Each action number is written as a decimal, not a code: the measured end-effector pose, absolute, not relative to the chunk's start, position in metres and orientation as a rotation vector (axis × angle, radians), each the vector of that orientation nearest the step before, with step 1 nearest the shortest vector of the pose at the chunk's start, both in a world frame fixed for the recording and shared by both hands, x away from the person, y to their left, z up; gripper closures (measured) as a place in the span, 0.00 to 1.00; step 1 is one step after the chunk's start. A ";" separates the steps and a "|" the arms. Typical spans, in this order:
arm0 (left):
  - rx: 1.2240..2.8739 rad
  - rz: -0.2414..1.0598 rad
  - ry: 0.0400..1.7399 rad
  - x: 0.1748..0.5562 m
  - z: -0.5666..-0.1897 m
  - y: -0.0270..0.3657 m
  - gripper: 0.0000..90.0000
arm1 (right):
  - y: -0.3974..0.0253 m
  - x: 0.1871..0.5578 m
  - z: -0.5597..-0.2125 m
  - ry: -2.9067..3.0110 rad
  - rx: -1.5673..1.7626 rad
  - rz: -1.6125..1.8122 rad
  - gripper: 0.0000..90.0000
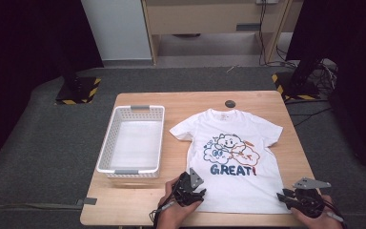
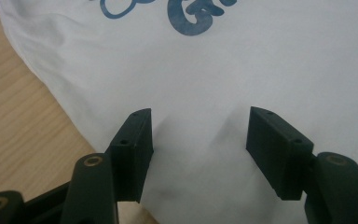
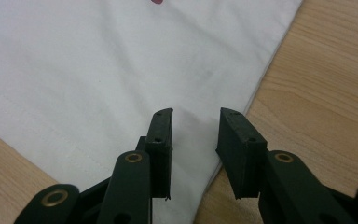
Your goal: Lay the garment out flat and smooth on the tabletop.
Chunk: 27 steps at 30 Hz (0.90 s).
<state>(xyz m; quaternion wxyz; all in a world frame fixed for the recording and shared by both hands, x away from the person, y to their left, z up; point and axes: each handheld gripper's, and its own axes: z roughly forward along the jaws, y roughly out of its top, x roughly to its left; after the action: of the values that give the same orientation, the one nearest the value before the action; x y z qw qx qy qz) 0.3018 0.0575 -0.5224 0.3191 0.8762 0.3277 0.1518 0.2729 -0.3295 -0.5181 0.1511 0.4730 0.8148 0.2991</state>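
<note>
A white T-shirt (image 1: 238, 162) with cartoon clouds and the word GREAT! lies flat, face up, on the wooden table (image 1: 133, 202), collar pointing away. My left gripper (image 1: 198, 193) is at the shirt's near left hem corner. In the left gripper view it (image 2: 200, 116) stands open, jaws down over the white cloth (image 2: 242, 56) with a slight crease between them. My right gripper (image 1: 284, 196) is at the near right hem corner. In the right gripper view it (image 3: 196, 113) is open with a narrower gap, straddling the shirt's side edge (image 3: 242, 107).
An empty white plastic basket (image 1: 106, 143) stands on the table's left half. A small black disc (image 1: 229, 103) lies at the far edge beyond the collar. Bare wood (image 3: 326, 79) borders the shirt on the right. Black stands with striped feet (image 1: 76, 90) flank the table.
</note>
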 end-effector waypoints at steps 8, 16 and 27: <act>2.312 0.359 0.903 0.284 -0.523 0.058 0.33 | -0.328 0.263 -0.516 2.374 1.301 0.792 0.69; 2.290 0.390 0.861 0.298 -0.514 0.048 0.08 | -0.339 0.277 -0.515 2.282 1.398 0.947 0.24; 2.260 0.319 0.907 0.330 -0.512 0.037 0.05 | -0.343 0.314 -0.514 2.187 1.440 1.045 0.07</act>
<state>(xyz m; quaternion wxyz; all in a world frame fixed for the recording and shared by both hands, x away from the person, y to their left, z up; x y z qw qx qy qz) 0.3303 0.0370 -0.5116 0.3359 0.8667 0.3479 0.1223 0.3136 -0.3431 -0.5145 0.1602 0.5041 0.7657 0.3658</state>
